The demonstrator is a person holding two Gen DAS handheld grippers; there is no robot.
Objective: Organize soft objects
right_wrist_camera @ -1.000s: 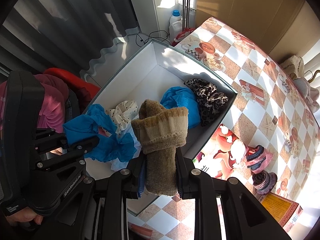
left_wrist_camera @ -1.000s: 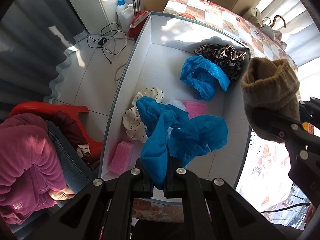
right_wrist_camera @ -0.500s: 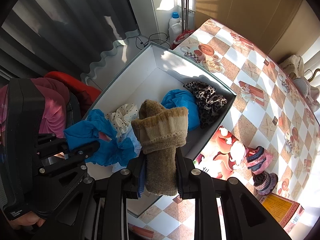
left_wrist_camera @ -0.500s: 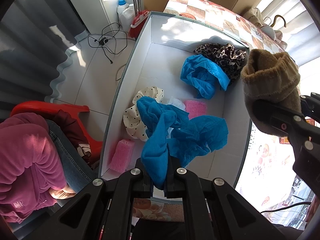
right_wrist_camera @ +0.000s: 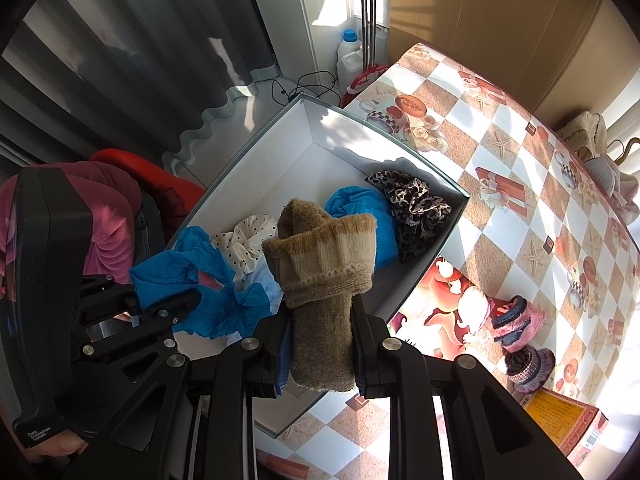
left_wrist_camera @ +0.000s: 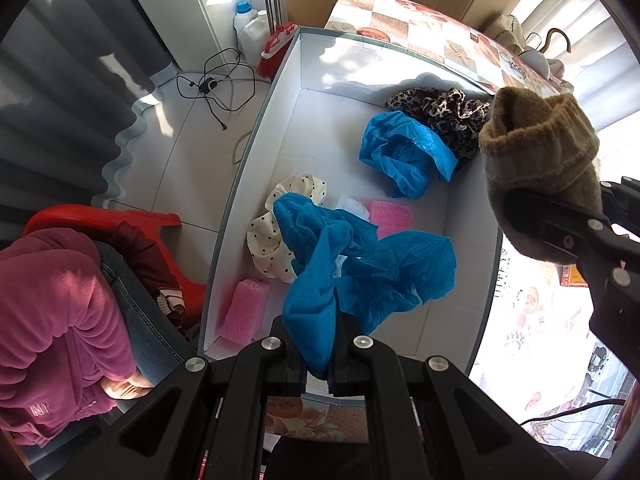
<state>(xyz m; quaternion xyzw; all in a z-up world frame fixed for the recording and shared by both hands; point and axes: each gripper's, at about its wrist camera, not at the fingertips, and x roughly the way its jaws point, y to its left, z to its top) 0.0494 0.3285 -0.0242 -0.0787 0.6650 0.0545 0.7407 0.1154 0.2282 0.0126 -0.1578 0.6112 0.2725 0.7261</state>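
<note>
My left gripper is shut on a crumpled blue cloth and holds it above the near end of a white box. My right gripper is shut on a tan knitted sock, held above the box's right wall; the sock also shows in the left wrist view. In the box lie a second blue cloth, a leopard-print scrunchie, a white polka-dot scrunchie and two pink sponges.
The box stands on a checkered tablecloth. Two small knitted booties and an orange carton lie to the right of it. A red chair and a seated person are at the left. Cables, bottles and a broom lie on the floor beyond.
The right gripper with the sock has drifted slightly up and away over the box's right wall. The left gripper and its blue cloth have barely moved.
</note>
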